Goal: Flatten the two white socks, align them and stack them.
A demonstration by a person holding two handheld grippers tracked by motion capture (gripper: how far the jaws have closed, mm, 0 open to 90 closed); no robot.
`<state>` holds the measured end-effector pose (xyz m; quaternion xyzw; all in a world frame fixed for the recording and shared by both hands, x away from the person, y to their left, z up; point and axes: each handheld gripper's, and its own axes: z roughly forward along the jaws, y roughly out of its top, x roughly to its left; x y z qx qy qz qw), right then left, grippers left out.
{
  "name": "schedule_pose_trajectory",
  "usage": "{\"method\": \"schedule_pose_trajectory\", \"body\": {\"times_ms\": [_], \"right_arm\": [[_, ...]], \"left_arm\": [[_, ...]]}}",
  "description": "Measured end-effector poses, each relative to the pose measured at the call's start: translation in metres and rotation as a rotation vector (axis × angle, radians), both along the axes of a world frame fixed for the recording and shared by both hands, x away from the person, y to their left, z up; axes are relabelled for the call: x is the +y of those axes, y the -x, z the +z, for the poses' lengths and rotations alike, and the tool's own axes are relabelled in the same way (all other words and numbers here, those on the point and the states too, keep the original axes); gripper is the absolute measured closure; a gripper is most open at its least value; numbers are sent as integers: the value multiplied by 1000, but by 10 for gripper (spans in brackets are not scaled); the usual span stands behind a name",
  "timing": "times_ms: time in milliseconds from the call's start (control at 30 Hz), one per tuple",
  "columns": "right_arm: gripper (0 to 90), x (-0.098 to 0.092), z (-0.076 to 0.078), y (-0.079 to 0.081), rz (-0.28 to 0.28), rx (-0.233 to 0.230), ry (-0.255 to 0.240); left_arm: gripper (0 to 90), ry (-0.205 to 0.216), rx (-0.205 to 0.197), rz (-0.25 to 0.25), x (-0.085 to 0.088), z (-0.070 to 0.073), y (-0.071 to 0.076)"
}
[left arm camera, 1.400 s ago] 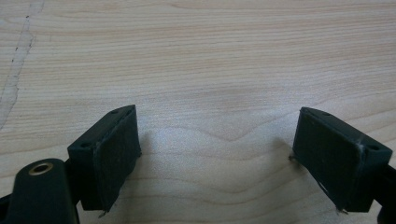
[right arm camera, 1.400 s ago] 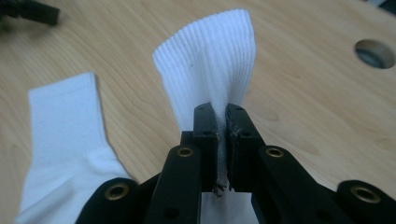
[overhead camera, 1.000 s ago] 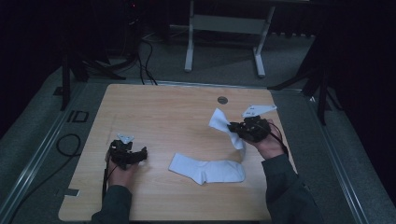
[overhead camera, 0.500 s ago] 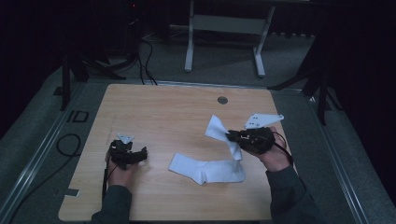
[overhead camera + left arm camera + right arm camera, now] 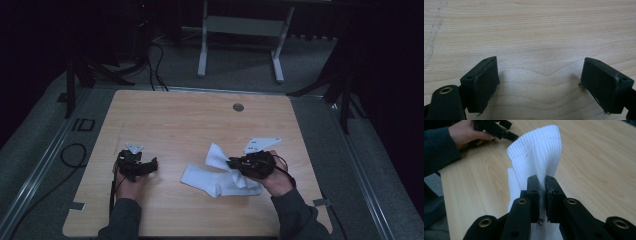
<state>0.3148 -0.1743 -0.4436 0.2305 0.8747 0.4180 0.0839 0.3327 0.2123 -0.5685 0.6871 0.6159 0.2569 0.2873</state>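
Note:
A white ribbed sock (image 5: 539, 157) is pinched by its edge between the jaws of my right gripper (image 5: 542, 182), and its cuff stands up ahead of them. In the high view this held sock (image 5: 216, 155) hangs just over a second white sock (image 5: 210, 181), which lies flat on the wooden table (image 5: 175, 120) right of centre. My right gripper (image 5: 231, 162) points left above that flat sock. At the table's left, my left gripper (image 5: 152, 164) rests low. Its jaws (image 5: 541, 82) stand wide apart over bare wood with nothing between them.
A round grommet hole (image 5: 238, 107) sits near the table's far edge. A black cable (image 5: 70, 150) loops on the grey floor to the left. A white desk frame (image 5: 240, 30) stands behind the table. The person's other hand (image 5: 461, 132) shows at the top left of the right gripper view.
My right gripper has carried the held sock leftward and down, from beside the flat sock to just over it. The left gripper has stayed put.

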Motion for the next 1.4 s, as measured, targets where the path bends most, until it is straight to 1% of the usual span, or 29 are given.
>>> {"method": "schedule_pose_trajectory", "body": {"times_ms": [200, 233, 433, 533, 667, 767, 833, 967, 1067, 1200, 1333, 1367, 1400], "right_arm": [[829, 10, -9, 0, 9, 19, -14], [829, 14, -13, -1, 8, 26, -16], [830, 21, -21, -2, 2, 46, -24], [830, 24, -24, -2, 2, 53, -26], [830, 29, -28, -2, -4, 57, -16], [830, 32, -35, -2, -8, 73, -7], [830, 34, -41, -2, -12, 80, 9], [830, 37, -49, -2, -30, 94, 30], [830, 39, -51, -3, -36, 99, 32], [830, 44, -55, -4, -42, 105, 48], [829, 49, -58, -5, -44, 111, 63], [829, 49, -58, -5, -44, 111, 63], [829, 51, -60, -6, -44, 118, 66]], "left_arm": [[146, 0, -1, 1, 0, 0, 0], [146, 1, -1, 1, 0, 0, 0], [163, -2, -6, -4, -1, 0, 1], [221, -3, -14, -6, -1, 1, 3], [295, 2, -26, 5, -1, 1, 5], [351, 2, -27, 7, -2, 2, 6], [399, 2, -25, 4, -4, 2, 7], [528, -1, -20, -19, -7, 4, 9], [613, 1, -15, -36, -9, 5, 10], [730, 5, -13, -57, -10, 6, 11], [846, 6, 4, -74, -11, 7, 11], [872, 6, 4, -74, -11, 7, 11], [872, 4, 12, -82, -13, 8, 11]]}}
